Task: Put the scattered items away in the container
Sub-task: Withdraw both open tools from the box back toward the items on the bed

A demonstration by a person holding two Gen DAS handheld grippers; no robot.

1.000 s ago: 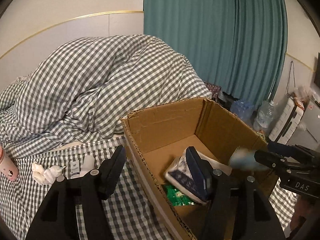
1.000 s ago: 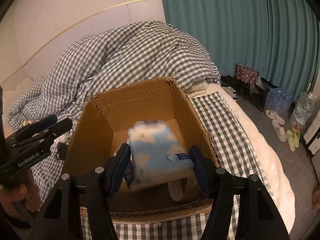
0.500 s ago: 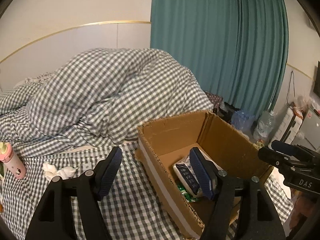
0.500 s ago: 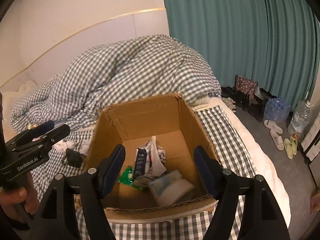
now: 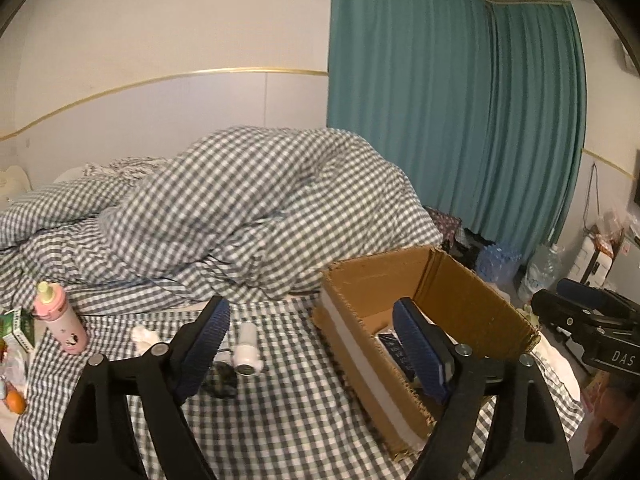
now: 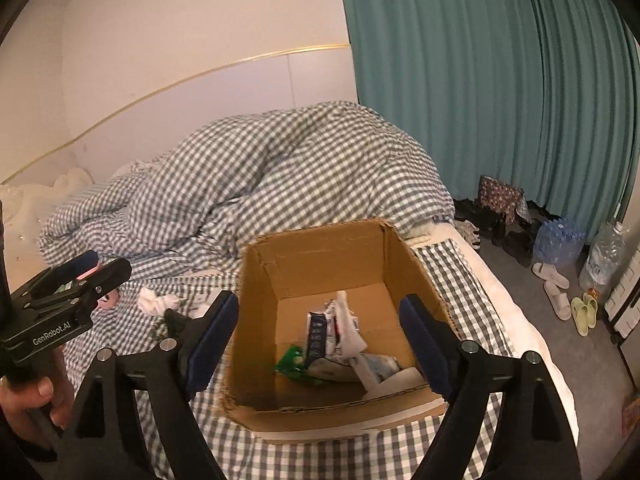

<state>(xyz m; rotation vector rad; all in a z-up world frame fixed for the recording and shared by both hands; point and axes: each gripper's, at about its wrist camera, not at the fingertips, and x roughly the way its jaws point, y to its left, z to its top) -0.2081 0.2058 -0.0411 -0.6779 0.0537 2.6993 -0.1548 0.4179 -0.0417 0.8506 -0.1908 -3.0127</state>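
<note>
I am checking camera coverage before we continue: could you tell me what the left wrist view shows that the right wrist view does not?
Left wrist only: the pink bottle, a white tube and a green carton on the bedsheet. Right wrist only: the box's contents, namely tissue packs and a green packet, plus slippers on the floor. Both show the cardboard box, the checked duvet and a crumpled tissue.

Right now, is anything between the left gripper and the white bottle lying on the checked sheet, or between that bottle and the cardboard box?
Nothing visible. The left gripper is open and empty, and the white bottle lies on bare sheet just ahead. Only sheet separates it from the cardboard box, whose top is open.
</note>
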